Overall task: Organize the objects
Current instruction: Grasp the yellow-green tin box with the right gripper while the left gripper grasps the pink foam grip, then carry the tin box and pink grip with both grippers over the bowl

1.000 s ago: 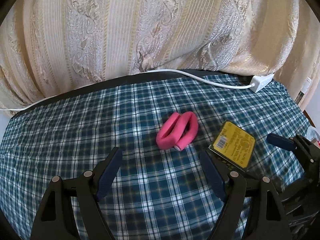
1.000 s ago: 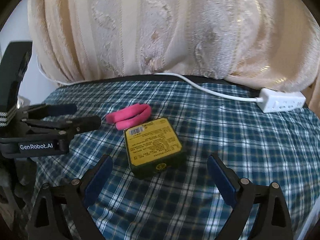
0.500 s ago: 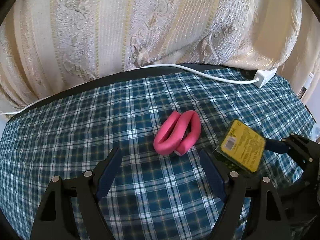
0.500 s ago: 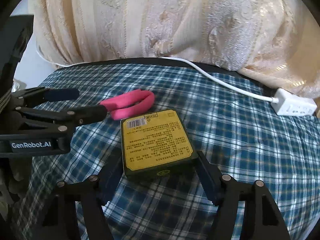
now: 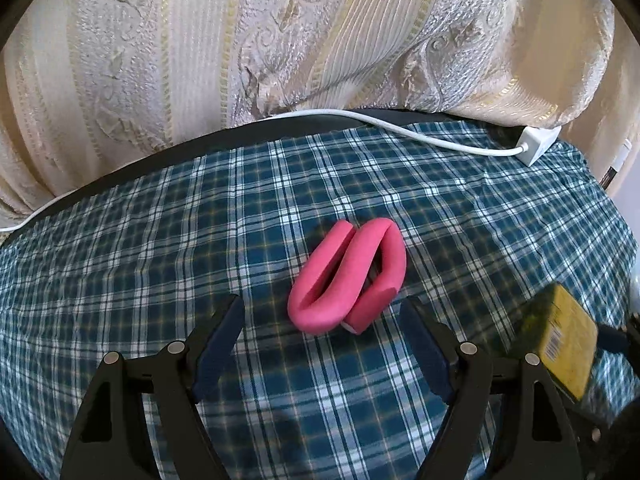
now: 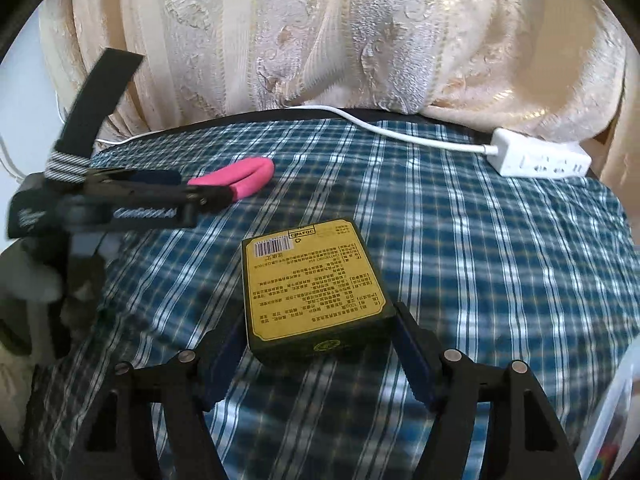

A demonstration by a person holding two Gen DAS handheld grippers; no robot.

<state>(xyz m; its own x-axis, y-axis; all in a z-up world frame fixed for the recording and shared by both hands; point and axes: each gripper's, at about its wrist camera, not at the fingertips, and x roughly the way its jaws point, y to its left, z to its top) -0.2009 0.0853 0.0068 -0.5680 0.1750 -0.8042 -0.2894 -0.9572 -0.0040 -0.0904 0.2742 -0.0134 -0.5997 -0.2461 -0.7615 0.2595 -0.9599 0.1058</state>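
Black plastic left gripper (image 5: 322,340) and right gripper (image 6: 318,354), navy ribbed pads (image 5: 218,346), silver screws (image 6: 452,355); white lettering and striped strap at nine o'clock.

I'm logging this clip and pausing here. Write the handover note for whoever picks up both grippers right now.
Right gripper: shut on the yellow box, fingers on its two sides, near end held; it looks lifted off the plaid cloth, though I cannot be sure.
Left gripper: open, holding nothing, lined up just short of the pink foam loop.
Loop lies on the cloth, untouched. A white power strip sits at the far right edge, by the curtain.
Done: box gripped.
Left: set the box where it belongs; that place is not in view. Then probably close the left gripper on the loop and move it too.
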